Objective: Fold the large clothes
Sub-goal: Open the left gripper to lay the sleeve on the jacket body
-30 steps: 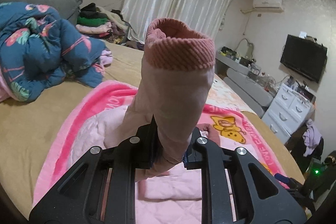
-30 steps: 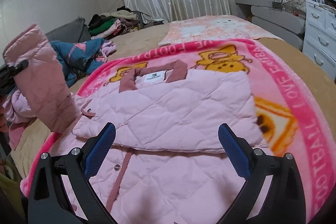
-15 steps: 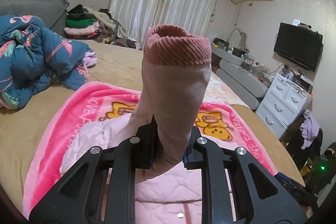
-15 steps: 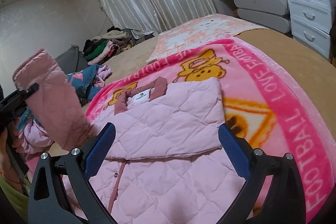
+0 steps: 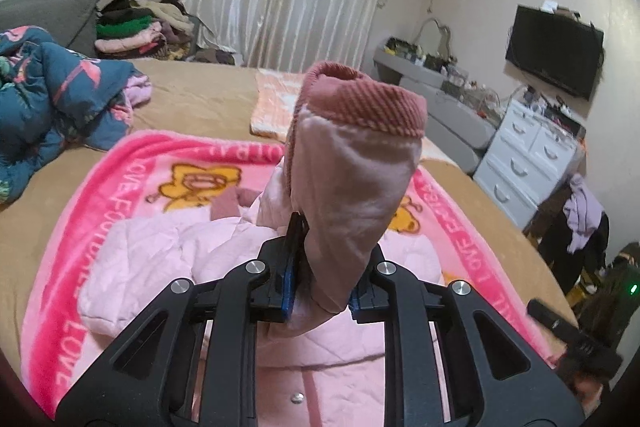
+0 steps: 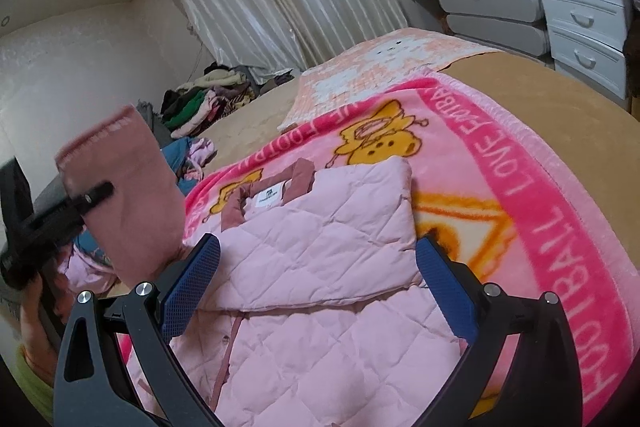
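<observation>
The tan-sheeted bed (image 6: 532, 83) carries a pink cartoon blanket (image 6: 516, 187), a blue floral quilt (image 5: 48, 95) and piled clothes (image 5: 132, 31).
</observation>
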### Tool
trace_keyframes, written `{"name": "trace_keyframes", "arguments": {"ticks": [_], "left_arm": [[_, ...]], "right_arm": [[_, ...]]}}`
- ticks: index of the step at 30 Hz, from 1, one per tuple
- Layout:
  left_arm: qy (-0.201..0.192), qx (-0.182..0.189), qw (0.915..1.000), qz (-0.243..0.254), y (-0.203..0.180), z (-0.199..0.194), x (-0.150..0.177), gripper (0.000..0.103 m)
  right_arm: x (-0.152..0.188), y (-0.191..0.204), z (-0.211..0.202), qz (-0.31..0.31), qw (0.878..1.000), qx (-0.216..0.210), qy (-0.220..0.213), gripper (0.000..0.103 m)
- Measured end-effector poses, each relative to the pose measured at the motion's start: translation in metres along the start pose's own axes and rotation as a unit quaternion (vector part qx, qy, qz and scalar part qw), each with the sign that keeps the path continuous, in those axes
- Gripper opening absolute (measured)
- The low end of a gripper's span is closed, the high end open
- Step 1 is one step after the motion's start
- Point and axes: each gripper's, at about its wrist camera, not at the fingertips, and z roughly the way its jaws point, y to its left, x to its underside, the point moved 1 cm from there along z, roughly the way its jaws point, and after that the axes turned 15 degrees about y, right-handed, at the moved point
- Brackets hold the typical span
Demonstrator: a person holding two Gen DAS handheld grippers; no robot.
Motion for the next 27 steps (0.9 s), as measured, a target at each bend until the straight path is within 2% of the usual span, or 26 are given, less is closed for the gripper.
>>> {"name": "trace_keyframes", "arguments": {"ticks": [11, 17, 19, 21, 25, 27], "left_arm": [[0.064, 0.0, 0.9968, 0.047, -0.033, 0.059, 0.034, 0.017], [0.117, -0.005, 0.9875, 0.106, -0.06, 0.096, 0.064, 0.025], [0.13, -0.008, 0.984, 0.122, -0.065, 0.105, 0.074, 0.031], [0.145, -0.006, 0.9806, 0.132, -0.066, 0.113, 0.081, 0.044], [0.164, -0.005, 0.9744, 0.153, -0.07, 0.12, 0.094, 0.058], [0.173, 0.004, 0.9701, 0.17, -0.073, 0.117, 0.101, 0.076]], "right_arm": [[-0.005, -0.022, -0.006, 0.029, 1.0, 0.003, -0.009, 0.098], [-0.007, -0.022, 0.001, 0.029, 1.0, 0.011, -0.004, 0.098], [-0.006, -0.022, 0.003, 0.027, 0.999, 0.017, -0.002, 0.098], [-0.006, -0.023, 0.005, 0.028, 0.999, 0.019, 0.0, 0.098], [-0.005, -0.022, 0.013, 0.025, 0.999, 0.022, 0.01, 0.098], [-0.004, -0.02, 0.02, 0.023, 0.999, 0.021, 0.018, 0.098]]}}
